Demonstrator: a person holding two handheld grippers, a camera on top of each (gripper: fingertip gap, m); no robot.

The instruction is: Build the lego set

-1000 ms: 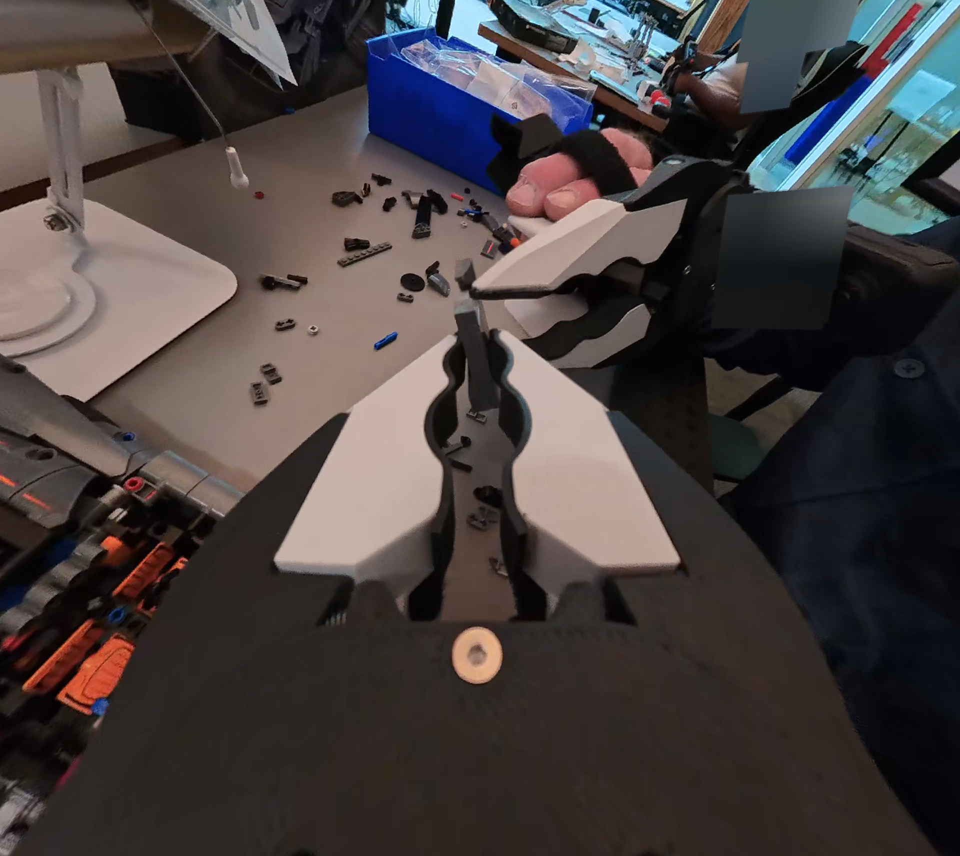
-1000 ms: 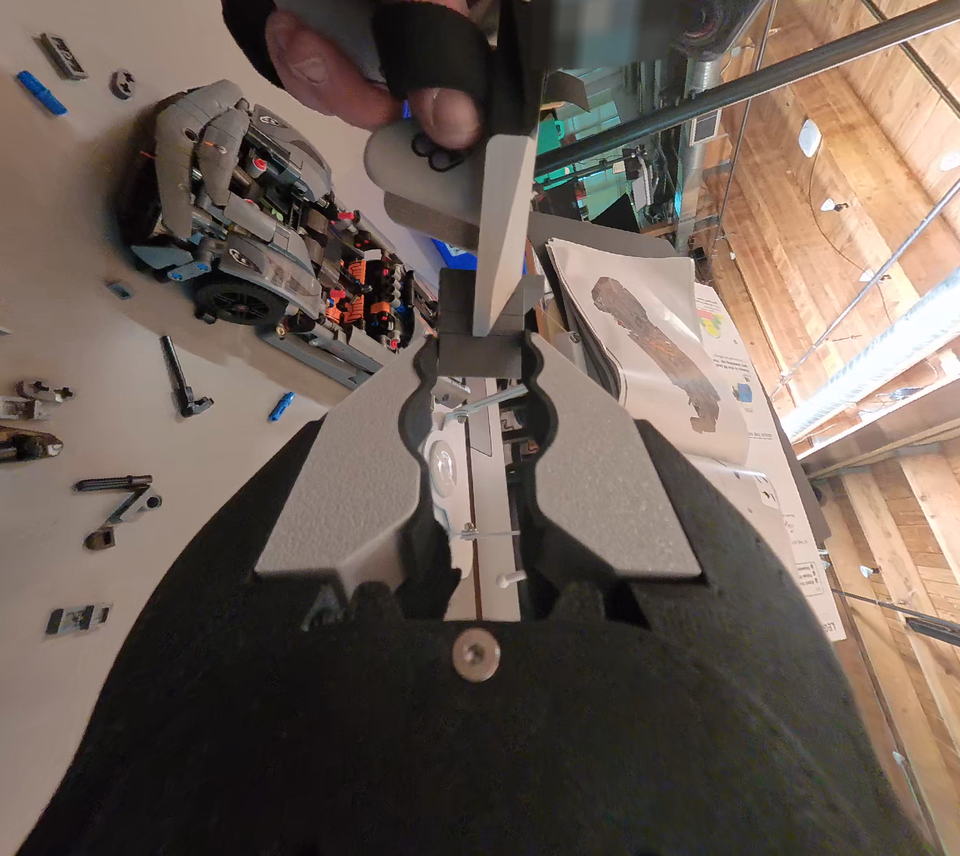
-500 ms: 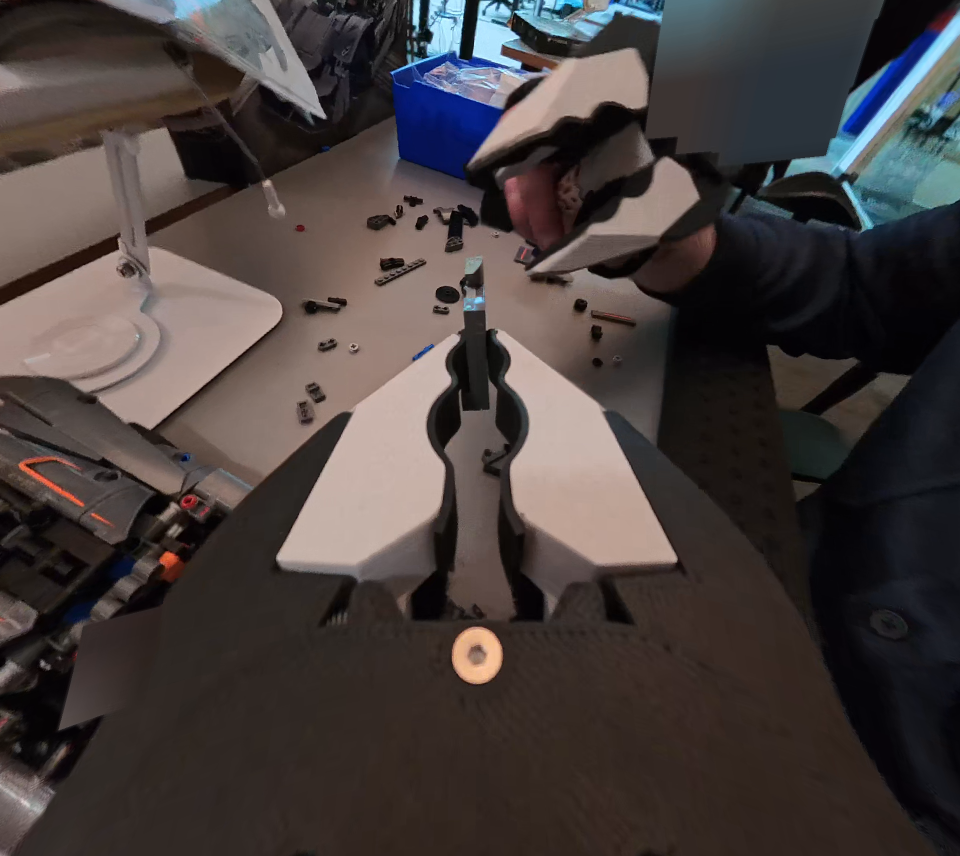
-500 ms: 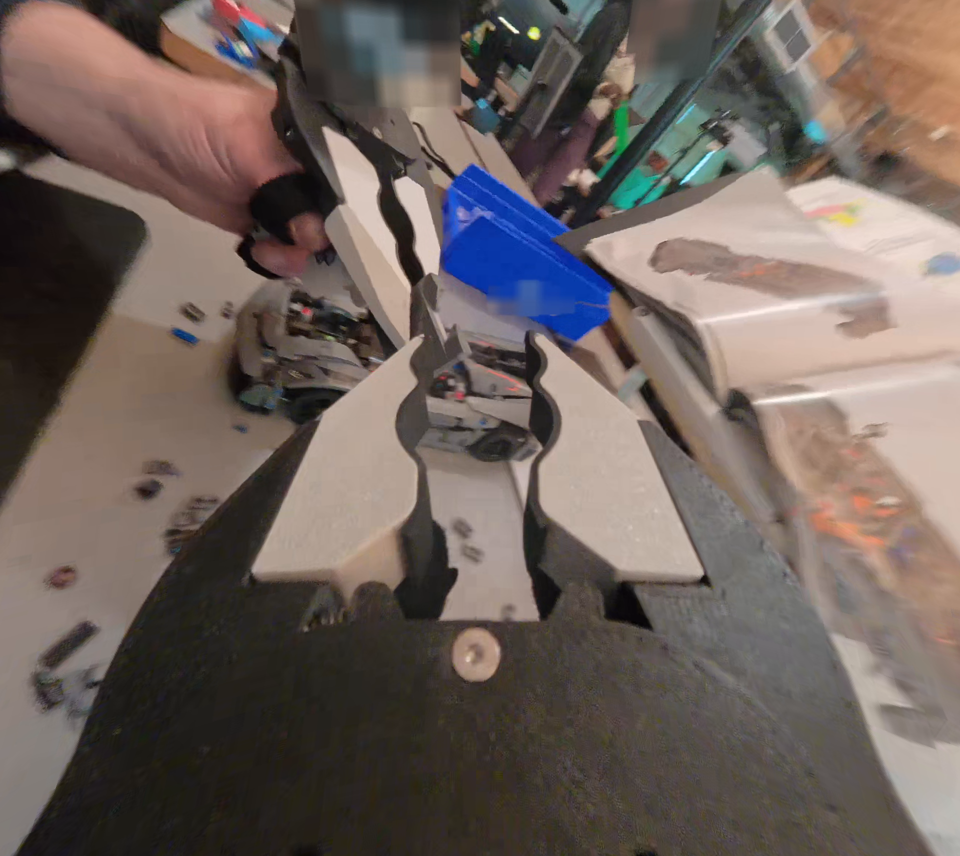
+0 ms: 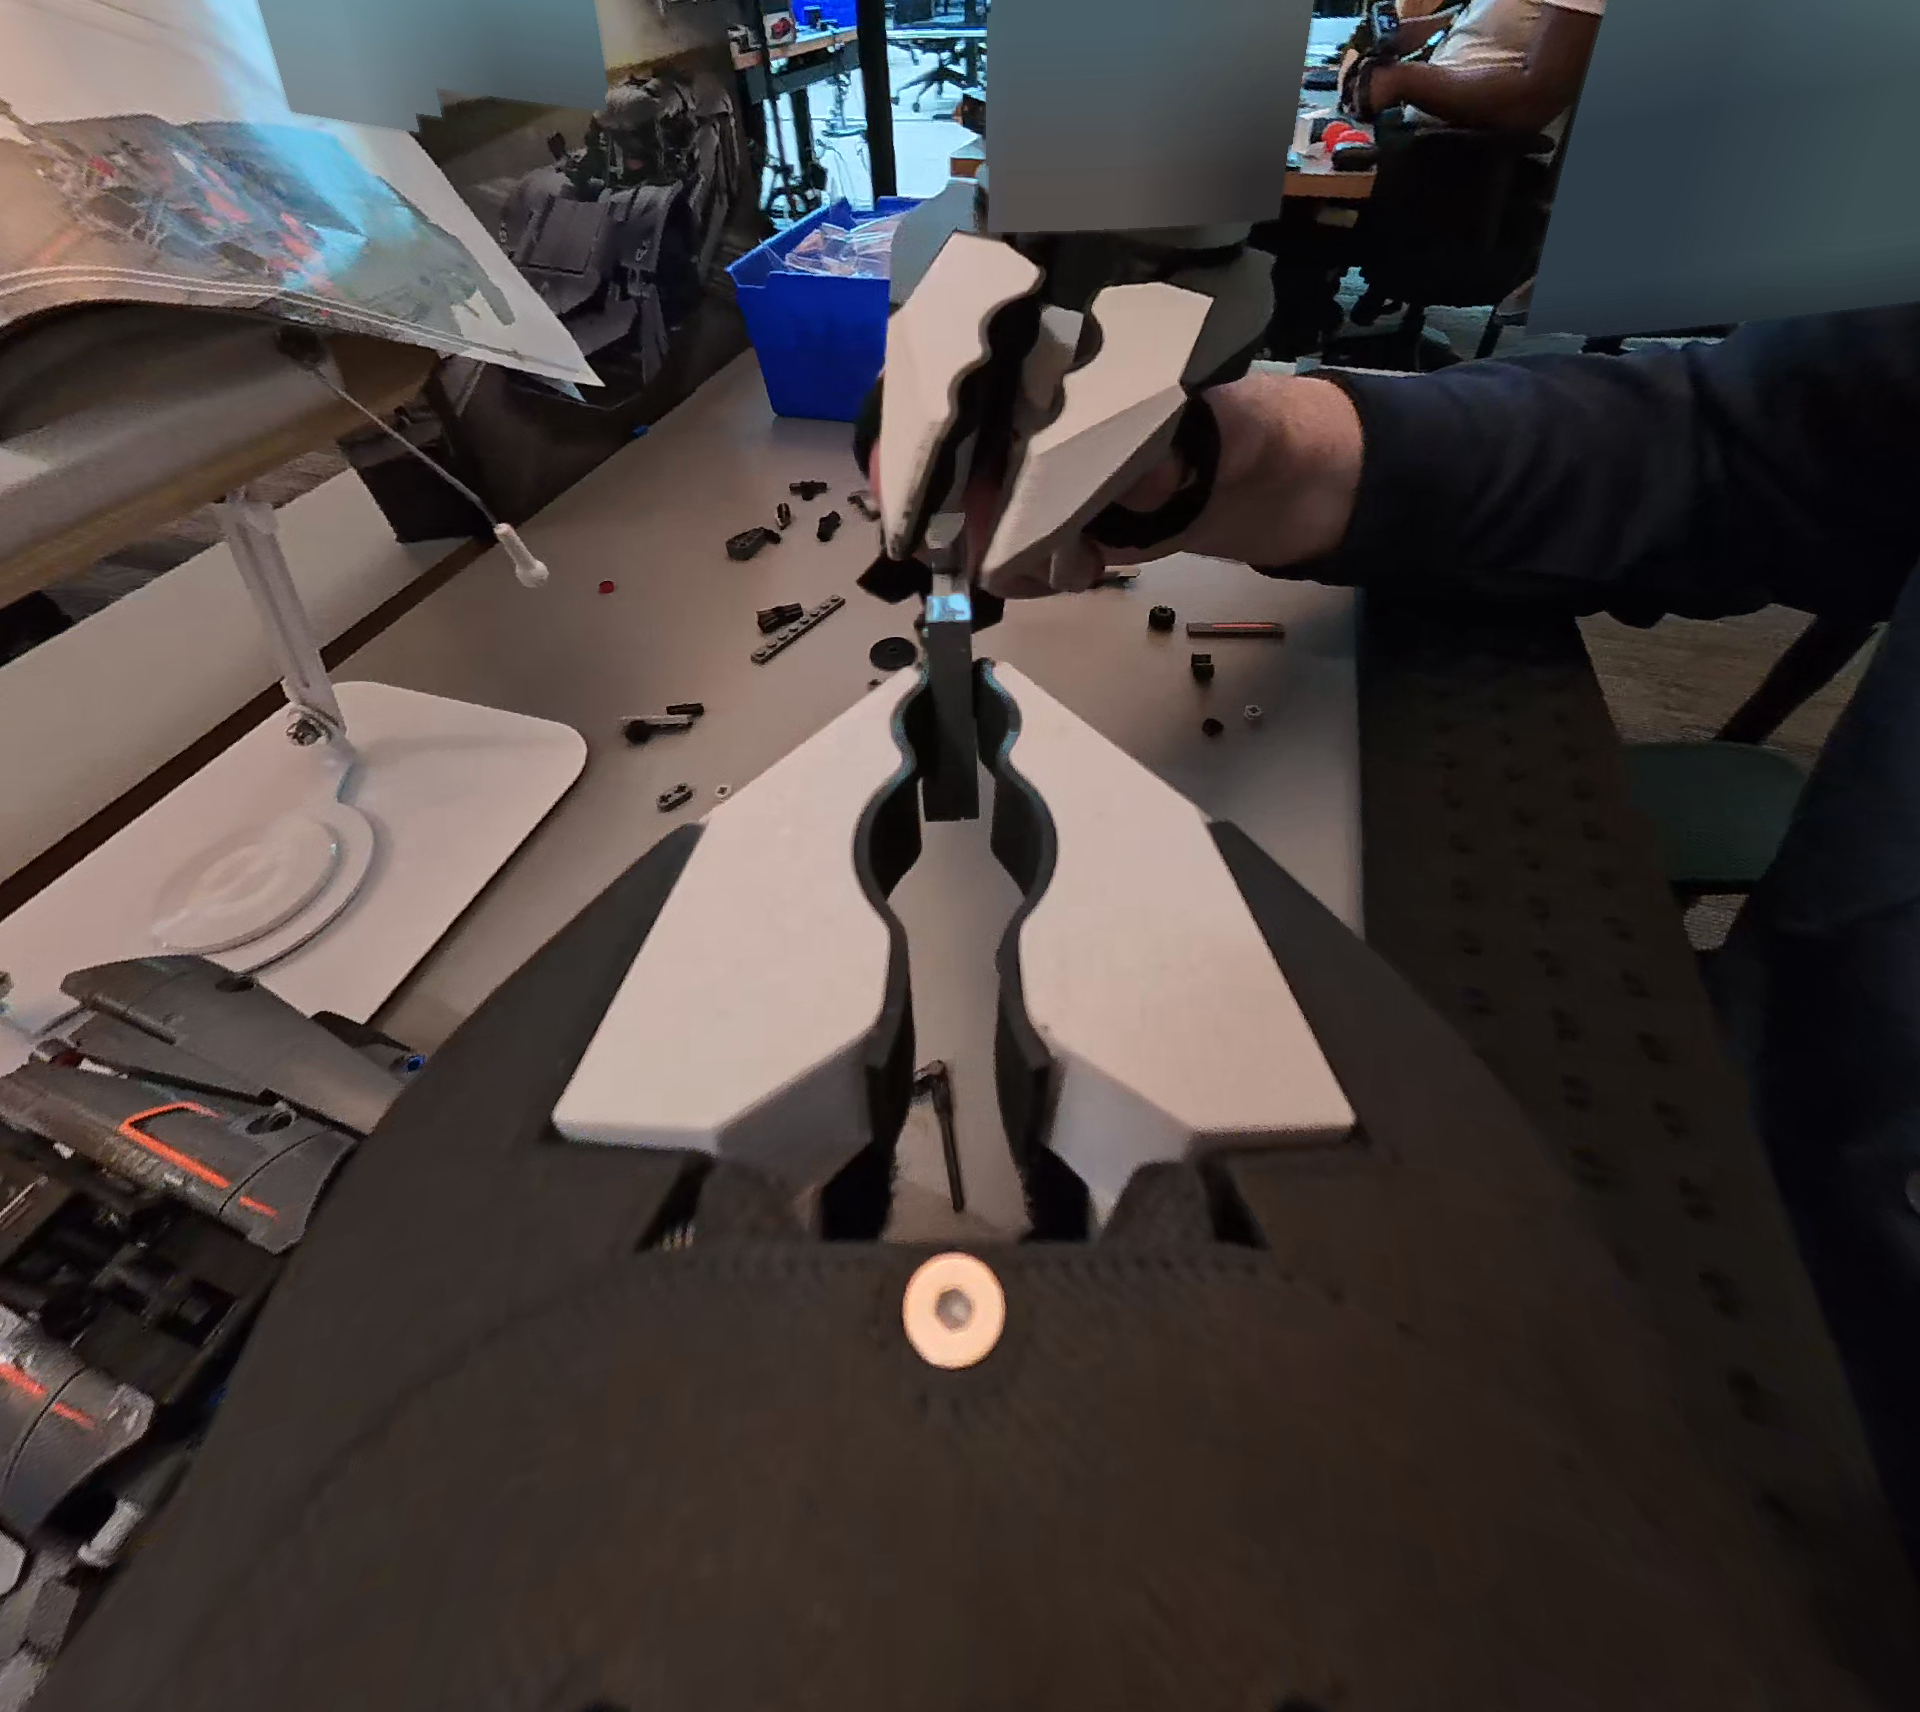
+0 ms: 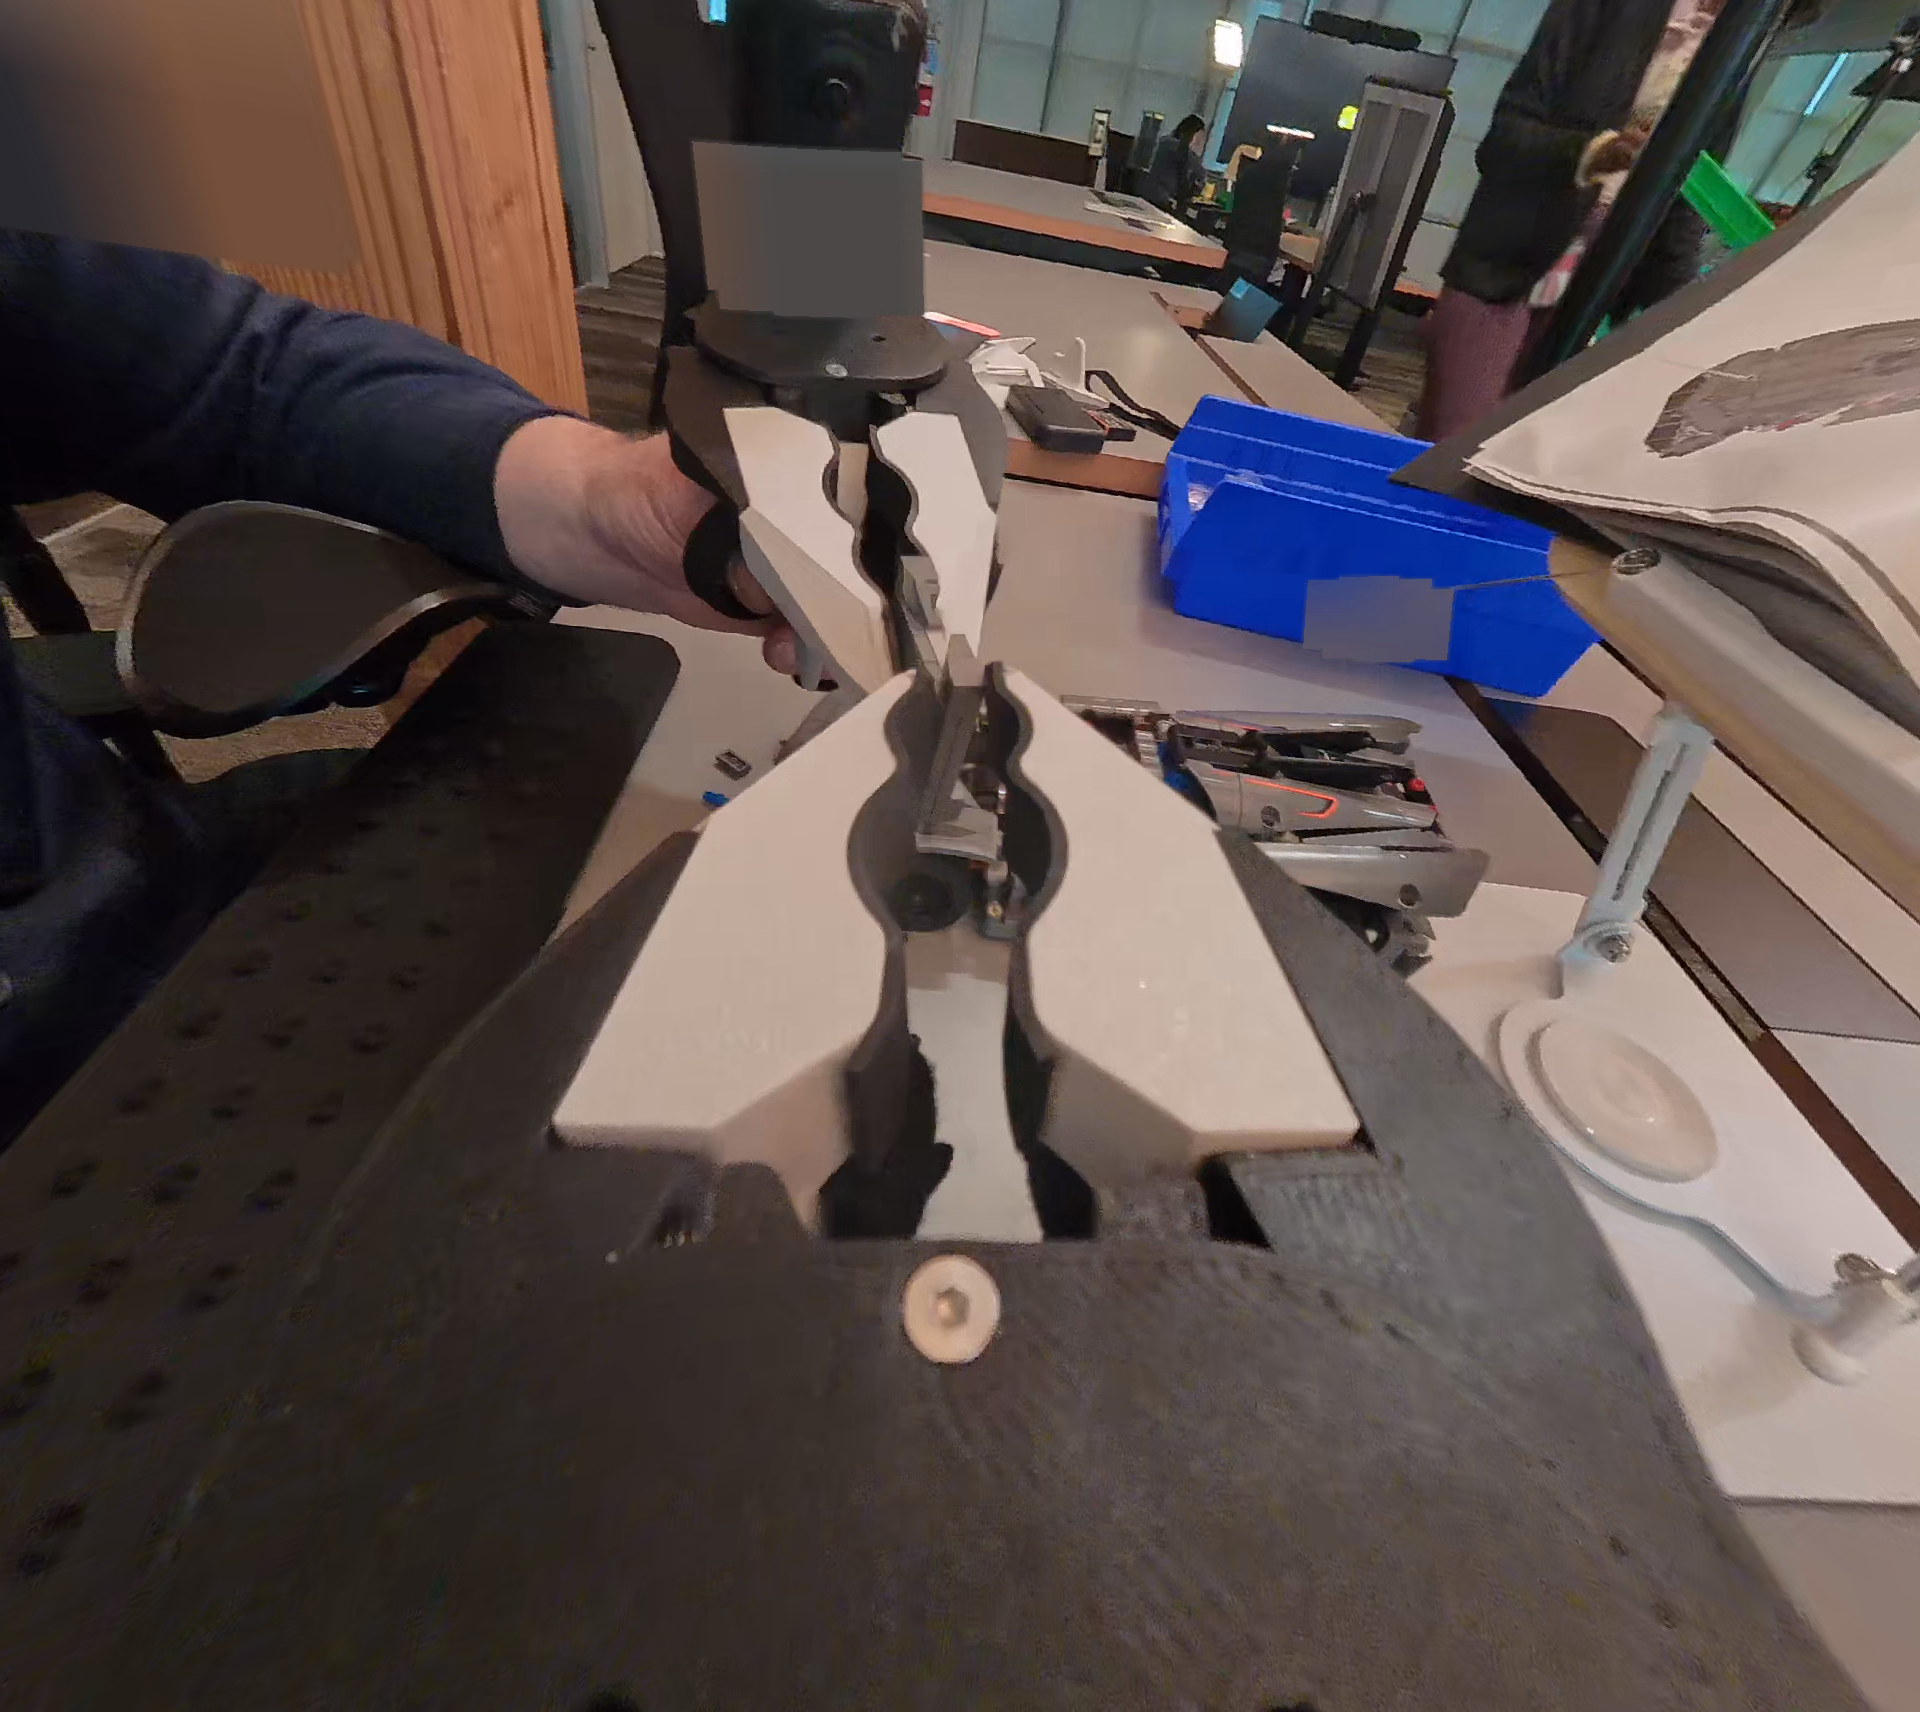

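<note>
Looking along the left gripper (image 5: 951, 706) in the left wrist view, its white jaws are seen nearly closed on a dark grey upright lego piece (image 5: 950, 727), pinched at their tips above the grey surface (image 5: 582, 644). The right gripper (image 5: 951, 545) is seen farther off, pointed downward, its tips meeting the top of that same piece; its jaws are set narrowly apart, and whether they clamp the piece cannot be told here. Small black loose lego parts (image 5: 795, 623) are scattered on the surface, with a blue plastic bin (image 5: 816, 337) behind and a partly built grey and orange lego car (image 5: 177, 1132) at lower left. A white stand with an open instruction booklet (image 5: 260, 239) is seen at left.

In the right wrist view, the right gripper (image 6: 961, 686) is shown with jaws almost shut on the thin grey piece (image 6: 956, 758), while the left gripper (image 6: 930, 623) is seen opposite, gripping its far end. The lego car (image 6: 1299, 805) is seen resting on the surface just behind, the blue bin (image 6: 1351, 530) beyond.
</note>
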